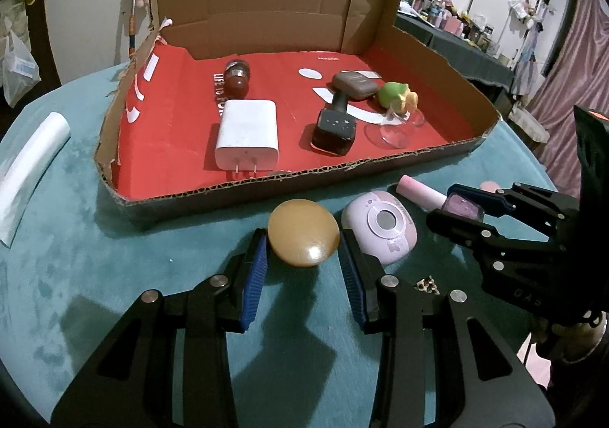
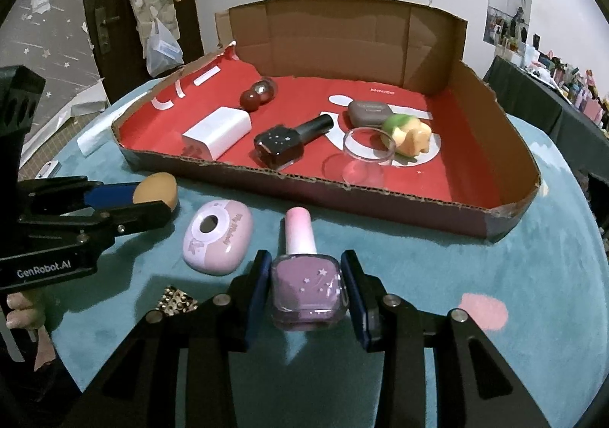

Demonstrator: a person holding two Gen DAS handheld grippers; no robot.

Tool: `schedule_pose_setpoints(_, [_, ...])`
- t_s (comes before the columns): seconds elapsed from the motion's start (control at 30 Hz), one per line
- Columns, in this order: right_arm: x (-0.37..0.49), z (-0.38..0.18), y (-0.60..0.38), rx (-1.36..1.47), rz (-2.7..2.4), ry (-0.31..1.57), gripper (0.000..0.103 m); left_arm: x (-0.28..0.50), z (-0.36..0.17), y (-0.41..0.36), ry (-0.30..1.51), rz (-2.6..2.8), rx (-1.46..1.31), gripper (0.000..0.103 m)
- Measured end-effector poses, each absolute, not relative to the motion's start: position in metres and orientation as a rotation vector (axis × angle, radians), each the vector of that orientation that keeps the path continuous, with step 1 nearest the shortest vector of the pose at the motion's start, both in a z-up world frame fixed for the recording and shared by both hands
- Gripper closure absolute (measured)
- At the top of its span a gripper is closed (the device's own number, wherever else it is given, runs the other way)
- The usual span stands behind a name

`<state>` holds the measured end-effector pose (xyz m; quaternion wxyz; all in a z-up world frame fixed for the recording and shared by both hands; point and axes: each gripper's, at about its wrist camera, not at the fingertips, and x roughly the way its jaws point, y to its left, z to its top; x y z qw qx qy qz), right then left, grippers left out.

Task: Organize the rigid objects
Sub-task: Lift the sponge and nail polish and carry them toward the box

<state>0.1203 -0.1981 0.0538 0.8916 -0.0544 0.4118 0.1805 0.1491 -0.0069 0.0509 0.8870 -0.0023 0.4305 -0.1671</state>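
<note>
The cardboard tray [image 2: 495, 222], filling the frame's upper centre, is holding a white charger [image 2: 217, 133], dark polish bottle [image 2: 283, 142], glass dish [image 2: 365, 150] and toy. Below it on the bench [image 2: 475, 264], the left tongs [image 1: 302, 256] are bracketing the tan oval [image 1: 303, 233], contact unclear; the right tongs [image 2: 307, 287] are gripping the purple polish bottle [image 2: 307, 283]. Lift each clear of the front wall.

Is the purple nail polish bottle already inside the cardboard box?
No, the purple nail polish bottle lies outside the cardboard box, on the teal cloth.

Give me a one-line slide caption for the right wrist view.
Right claw brackets a purple nail polish bottle on the teal tablecloth, before the red-lined cardboard tray.
</note>
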Motion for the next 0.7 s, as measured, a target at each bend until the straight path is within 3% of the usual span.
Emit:
schedule_pose_setpoints(0.6, [0.118, 0.041, -0.197, -0.117, 0.391, 0.902, 0.063, 0.143, 0.044, -0.005, 0.916, -0.344, 0.006, 0.067])
schedule_pose_setpoints(0.7, [0.119, 0.041, -0.197, -0.105, 0.399, 0.905, 0.058, 0.144, 0.036, -0.003, 0.94, -0.341, -0.003, 0.067])
